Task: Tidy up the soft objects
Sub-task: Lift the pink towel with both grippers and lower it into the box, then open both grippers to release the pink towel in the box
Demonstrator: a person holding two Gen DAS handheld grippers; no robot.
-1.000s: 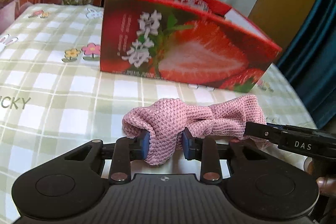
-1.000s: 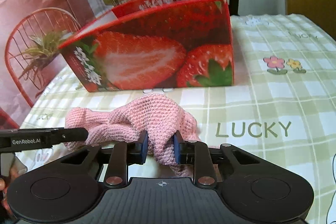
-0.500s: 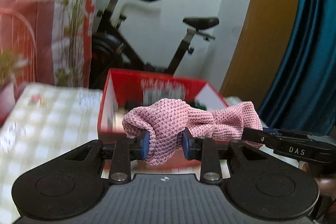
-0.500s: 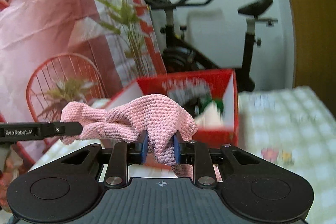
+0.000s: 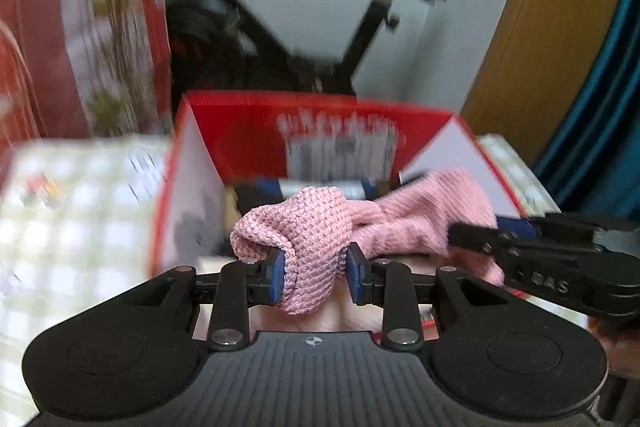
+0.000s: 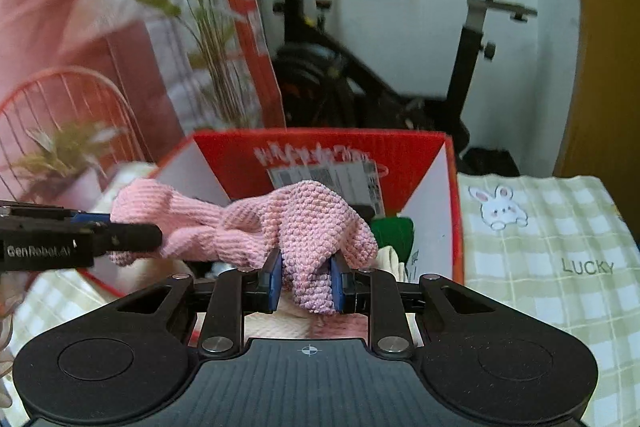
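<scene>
A pink knitted cloth (image 5: 316, 227) hangs stretched between both grippers, above the open top of the red strawberry box (image 5: 320, 115). My left gripper (image 5: 316, 277) is shut on one end of the cloth. My right gripper (image 6: 306, 279) is shut on the other end (image 6: 316, 223). Each gripper shows in the other's view: the right one at the right edge (image 5: 560, 259), the left one at the left edge (image 6: 60, 243). The box (image 6: 320, 147) holds a green item (image 6: 394, 231), a cream item and dark things, partly hidden by the cloth.
The box stands on a table with a green checked cloth (image 6: 560, 247) printed with a rabbit and "LUCKY". Behind it are an exercise bike (image 6: 400, 67), a plant (image 6: 200, 27), a red wire chair (image 6: 60, 115), a wooden door and a blue curtain (image 5: 600, 87).
Both grippers have lifted the pink cloth off the table and carried it forward over the box opening. The box interior now shows below the cloth.
</scene>
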